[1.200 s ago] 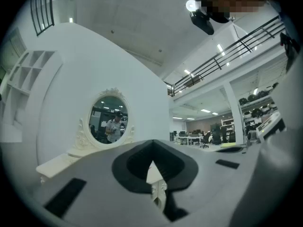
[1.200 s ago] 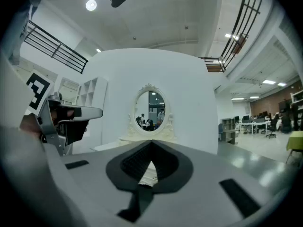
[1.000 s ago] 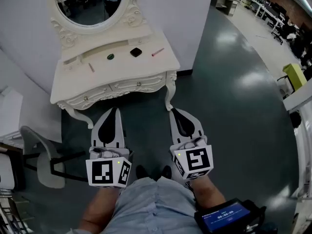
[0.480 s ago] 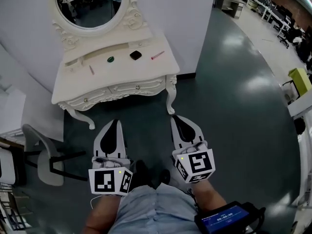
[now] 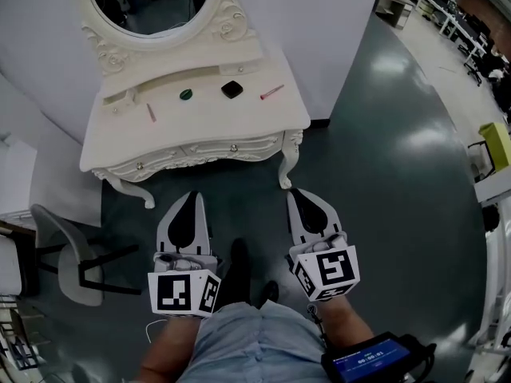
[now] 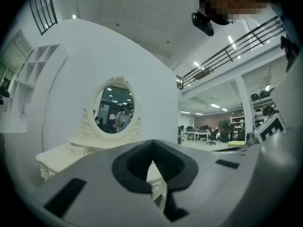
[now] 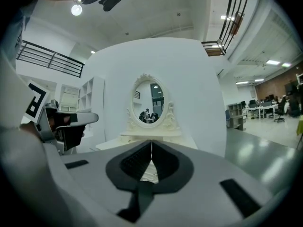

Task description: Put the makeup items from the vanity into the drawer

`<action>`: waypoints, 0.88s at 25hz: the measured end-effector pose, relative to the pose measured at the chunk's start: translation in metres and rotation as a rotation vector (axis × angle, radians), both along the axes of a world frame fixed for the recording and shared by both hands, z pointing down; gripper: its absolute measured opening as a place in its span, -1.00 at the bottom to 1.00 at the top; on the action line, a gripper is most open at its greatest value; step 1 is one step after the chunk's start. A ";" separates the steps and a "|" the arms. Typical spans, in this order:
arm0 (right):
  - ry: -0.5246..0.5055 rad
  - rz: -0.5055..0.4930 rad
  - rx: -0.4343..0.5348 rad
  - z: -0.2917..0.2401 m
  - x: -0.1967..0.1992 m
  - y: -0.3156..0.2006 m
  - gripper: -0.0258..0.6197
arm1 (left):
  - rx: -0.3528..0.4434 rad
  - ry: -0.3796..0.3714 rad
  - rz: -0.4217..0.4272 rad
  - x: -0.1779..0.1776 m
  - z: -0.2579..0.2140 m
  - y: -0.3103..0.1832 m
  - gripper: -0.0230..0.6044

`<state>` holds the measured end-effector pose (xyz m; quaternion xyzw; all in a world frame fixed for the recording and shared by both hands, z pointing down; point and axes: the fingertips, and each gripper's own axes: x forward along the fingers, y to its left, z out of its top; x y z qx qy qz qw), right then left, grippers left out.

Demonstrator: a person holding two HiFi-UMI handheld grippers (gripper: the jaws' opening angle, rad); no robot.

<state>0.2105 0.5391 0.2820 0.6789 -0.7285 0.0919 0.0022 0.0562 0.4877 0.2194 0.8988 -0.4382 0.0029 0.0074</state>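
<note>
Glossy floor (image 5: 399, 158), matt carved vanity (image 5: 207, 124)

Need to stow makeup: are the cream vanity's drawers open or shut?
Shut: the drawer fronts sit flush in the cream carved vanity, none pulled out.

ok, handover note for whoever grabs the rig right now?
Left tool: shut, empty, in front of the vanity, not touching it.
Right tool: shut, empty, likewise apart from it.
Items, all on the vanity top: pink stick, green round piece, black compact, pink tube.
Drawers: fronts closed.
Done: nothing.
Left: open a drawer, put all four items in.
</note>
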 end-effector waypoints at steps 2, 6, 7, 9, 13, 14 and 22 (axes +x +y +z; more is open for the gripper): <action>0.009 0.005 -0.003 -0.002 0.001 -0.023 -0.91 | 0.001 0.012 0.005 0.002 -0.002 -0.025 -0.93; 0.021 0.021 -0.012 -0.006 0.001 -0.072 -0.92 | 0.002 0.022 0.027 0.003 -0.007 -0.075 -0.93; 0.021 0.025 -0.012 -0.009 0.000 -0.083 -0.92 | 0.004 0.023 0.035 0.003 -0.009 -0.086 -0.93; 0.025 0.035 -0.003 -0.016 0.001 -0.105 -0.92 | 0.013 0.026 0.049 0.003 -0.014 -0.107 -0.93; 0.039 0.057 0.015 -0.024 -0.001 -0.148 -0.92 | 0.028 0.036 0.077 0.002 -0.020 -0.148 -0.93; 0.042 0.062 0.017 -0.025 -0.002 -0.157 -0.92 | 0.030 0.037 0.085 0.002 -0.021 -0.157 -0.93; 0.057 0.117 -0.006 -0.018 0.004 -0.201 -0.92 | 0.018 0.042 0.134 0.009 -0.015 -0.208 -0.93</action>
